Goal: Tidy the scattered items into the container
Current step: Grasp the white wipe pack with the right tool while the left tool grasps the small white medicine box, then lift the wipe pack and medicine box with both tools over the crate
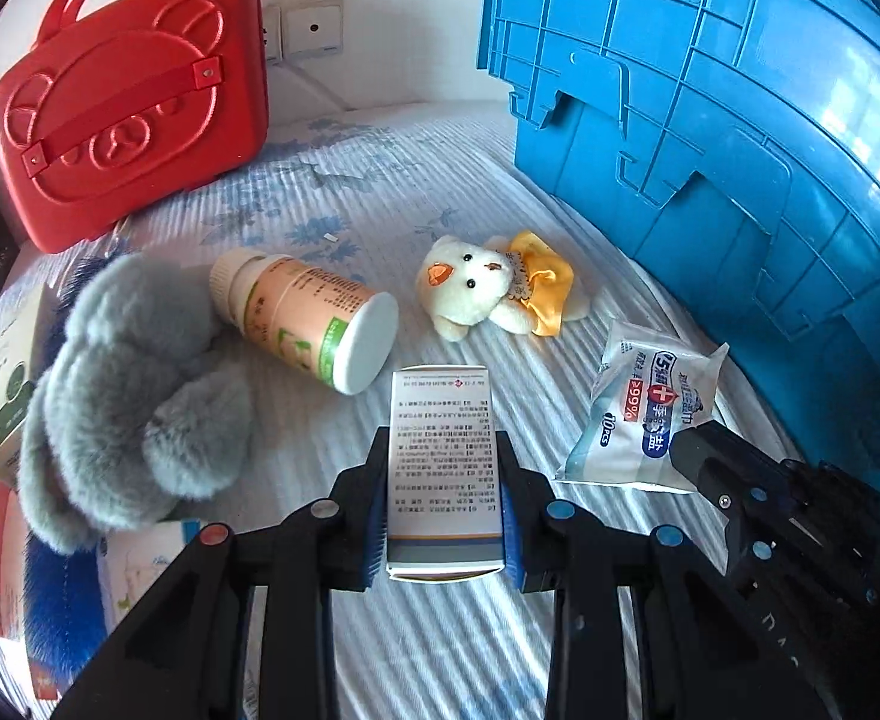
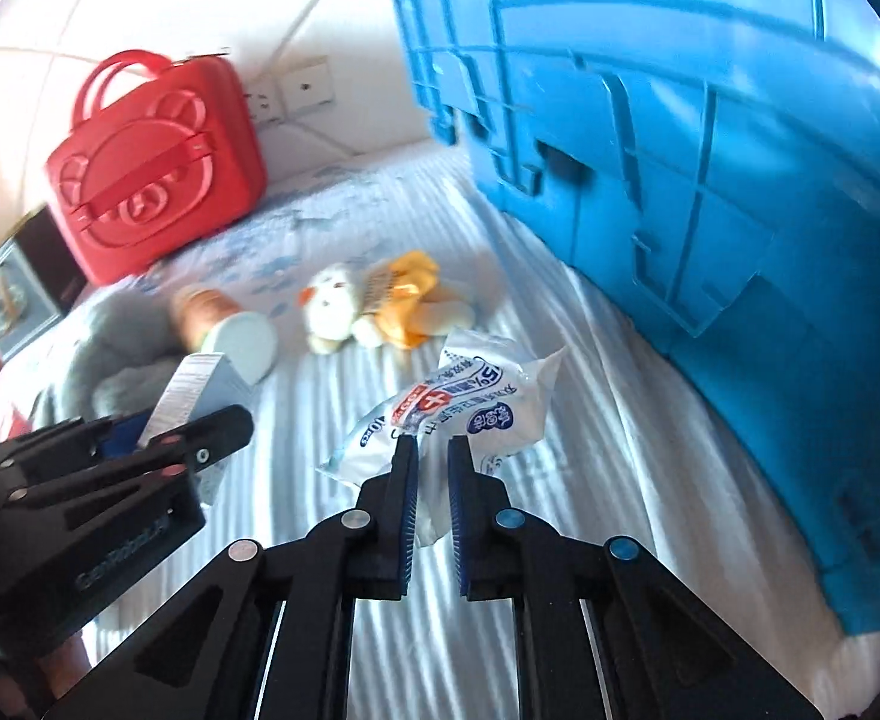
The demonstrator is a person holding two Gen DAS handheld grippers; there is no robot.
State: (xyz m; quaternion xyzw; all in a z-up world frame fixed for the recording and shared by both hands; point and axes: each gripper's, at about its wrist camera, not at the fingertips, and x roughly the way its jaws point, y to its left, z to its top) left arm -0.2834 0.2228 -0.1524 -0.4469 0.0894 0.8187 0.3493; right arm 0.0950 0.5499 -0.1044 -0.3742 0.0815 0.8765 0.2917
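Note:
My left gripper (image 1: 442,444) is shut on a white medicine box (image 1: 442,462) with printed text, held over the striped bedsheet. My right gripper (image 2: 431,447) is shut on the near edge of a white wet-wipes packet (image 2: 469,402), which lies crumpled on the sheet; the packet also shows in the left wrist view (image 1: 643,414). A large blue crate (image 1: 739,120) stands at the right. A pill bottle (image 1: 308,318) lies on its side beside a small white bear (image 1: 469,288) in a yellow dress. A grey plush toy (image 1: 122,396) lies at the left.
A red bear-face case (image 1: 134,102) stands at the back left against the wall. Small boxes and packets (image 1: 8,408) lie at the left edge beside the grey plush. The blue crate's wall (image 2: 709,180) fills the right side.

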